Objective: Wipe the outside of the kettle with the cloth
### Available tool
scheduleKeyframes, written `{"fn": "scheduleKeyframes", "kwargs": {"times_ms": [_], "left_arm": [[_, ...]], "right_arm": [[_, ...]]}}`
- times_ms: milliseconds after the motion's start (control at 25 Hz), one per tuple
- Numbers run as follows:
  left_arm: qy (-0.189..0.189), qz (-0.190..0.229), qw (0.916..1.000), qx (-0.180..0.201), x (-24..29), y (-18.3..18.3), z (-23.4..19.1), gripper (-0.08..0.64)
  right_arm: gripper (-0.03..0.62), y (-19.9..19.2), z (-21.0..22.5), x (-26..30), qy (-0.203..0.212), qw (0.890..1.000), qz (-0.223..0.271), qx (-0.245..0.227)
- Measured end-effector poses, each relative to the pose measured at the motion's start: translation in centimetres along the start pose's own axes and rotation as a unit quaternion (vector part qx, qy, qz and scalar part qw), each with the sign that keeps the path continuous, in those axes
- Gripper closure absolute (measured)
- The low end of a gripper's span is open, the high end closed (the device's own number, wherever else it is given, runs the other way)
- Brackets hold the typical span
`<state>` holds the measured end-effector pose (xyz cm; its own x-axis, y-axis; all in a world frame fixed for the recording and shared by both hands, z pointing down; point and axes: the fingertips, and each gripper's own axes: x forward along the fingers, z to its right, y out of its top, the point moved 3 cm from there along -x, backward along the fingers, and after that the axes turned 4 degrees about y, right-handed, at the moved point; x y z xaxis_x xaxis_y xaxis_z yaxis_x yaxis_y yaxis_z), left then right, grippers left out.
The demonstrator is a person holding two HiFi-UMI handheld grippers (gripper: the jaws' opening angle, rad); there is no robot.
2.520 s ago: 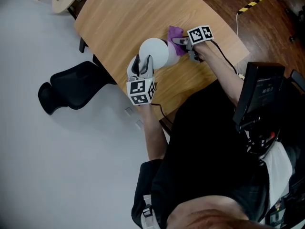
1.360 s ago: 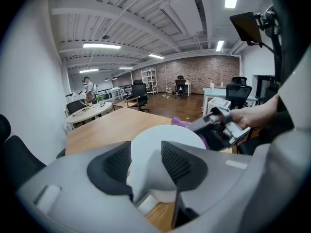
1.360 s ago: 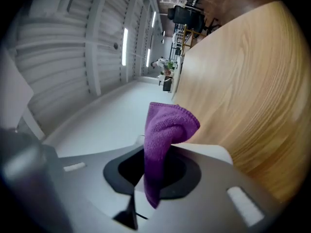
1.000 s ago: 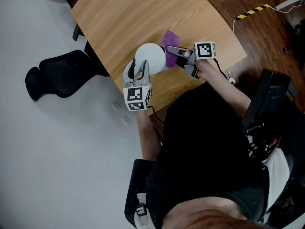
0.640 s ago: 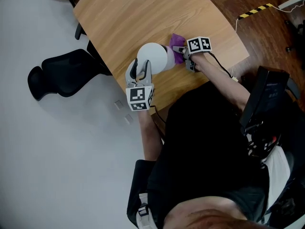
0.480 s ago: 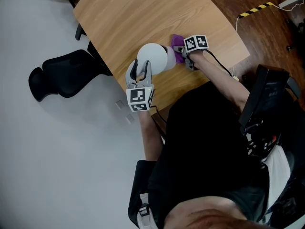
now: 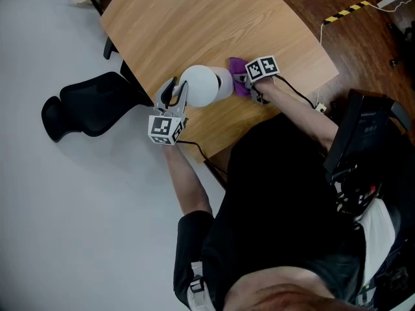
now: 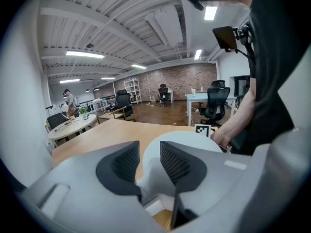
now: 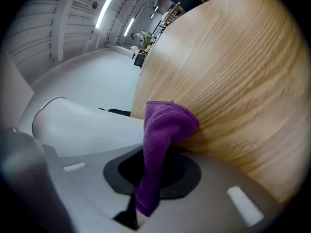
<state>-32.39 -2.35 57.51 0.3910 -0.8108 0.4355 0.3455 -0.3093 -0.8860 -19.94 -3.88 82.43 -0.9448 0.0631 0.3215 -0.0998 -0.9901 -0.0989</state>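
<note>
Two tongs are at work on the wooden worktop point(image 7: 194, 24). The left tongs point(image 7: 174, 92) have just been closing and now clamp the handle of the white kettle point(image 7: 198, 86) between their pads. The kettle stands upright near the worktop's edge. The right tongs point(image 7: 241, 78) are closed on a purple cloth point(image 9: 158, 144). Its bunched free end sits low at the kettle's side, against the wood.

Fleecy cloth point(image 9: 163, 144), seemingly matt kettle point(image 7: 198, 86), wood-grain table point(image 7: 194, 24)
</note>
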Motion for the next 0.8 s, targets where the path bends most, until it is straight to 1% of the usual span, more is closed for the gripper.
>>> {"fn": "scheduleKeyframes", "kwargs": {"times_ms": [80,160,200,240,280,320,360,400,440,480,520,560,600,680,760,800], "left_arm": [[0.007,0.007,0.9994,-0.033,0.1,0.0,-1.7,0.526],[0.023,0.016,0.9965,-0.079,-0.1,0.4,-2.8,0.526],[0.036,0.016,0.9943,-0.099,-0.3,0.8,-3.1,0.523],[0.054,0.014,0.9923,-0.111,-0.5,1.2,-3.1,0.523],[0.073,0.009,0.9909,-0.113,-0.7,1.8,-2.9,0.523],[0.088,0.002,0.9902,-0.109,-0.8,2.4,-2.4,0.523],[0.098,-0.007,0.9899,-0.103,-0.7,2.9,-1.7,0.522],[0.103,-0.019,0.9898,-0.097,-0.4,3.1,-1.0,0.52],[0.106,-0.031,0.9894,-0.094,-0.1,3.2,-0.4,0.52],[0.109,-0.042,0.9887,-0.094,0.2,2.9,0.1,0.52],[0.112,-0.053,0.9879,-0.094,0.6,2.4,0.5,0.52],[0.114,-0.063,0.9874,-0.091,0.9,1.8,0.8,0.52],[0.116,-0.071,0.9874,-0.081,1.2,1.2,1.2,0.52],[0.121,-0.079,0.988,-0.055,1.4,0.6,1.9,0.528],[0.123,-0.075,0.9886,-0.043,1.5,0.6,2.2,0.529],[0.124,-0.073,0.9888,-0.041,1.4,0.6,2.3,0.525]], "right_arm": [[0.535,-0.3,-0.1,0.4,0.019,1.0,0.008,0.016],[0.535,-0.2,-1.2,-0.3,0.046,0.998,0.026,0.035],[0.535,0.0,-2.4,-1.1,0.067,0.996,0.038,0.041],[0.535,0.4,-4.3,-2.1,0.097,0.993,0.052,0.044],[0.535,0.8,-6.5,-3.2,0.139,0.987,0.067,0.047],[0.535,1.3,-9.0,-4.3,0.188,0.977,0.082,0.051],[0.535,1.7,-11.4,-5.5,0.237,0.965,0.097,0.051],[0.535,2.2,-13.6,-6.7,0.279,0.953,0.114,0.04],[0.535,3.0,-15.5,-7.8,0.31,0.942,0.131,0.009],[0.535,3.7,-17.1,-8.6,0.33,0.932,0.147,-0.03],[0.535,4.3,-18.1,-8.9,0.341,0.925,0.158,-0.058],[0.535,4.4,-18.6,-8.9,0.347,0.921,0.163,-0.068],[0.535,4.4,-18.8,-8.5,0.35,0.92,0.165,-0.067],[0.535,3.9,-18.7,-7.5,0.354,0.919,0.166,-0.05],[0.535,3.2,-17.6,-6.6,0.349,0.921,0.171,-0.008],[0.535,2.9,-16.7,-6.1,0.339,0.925,0.173,0.011]]}}
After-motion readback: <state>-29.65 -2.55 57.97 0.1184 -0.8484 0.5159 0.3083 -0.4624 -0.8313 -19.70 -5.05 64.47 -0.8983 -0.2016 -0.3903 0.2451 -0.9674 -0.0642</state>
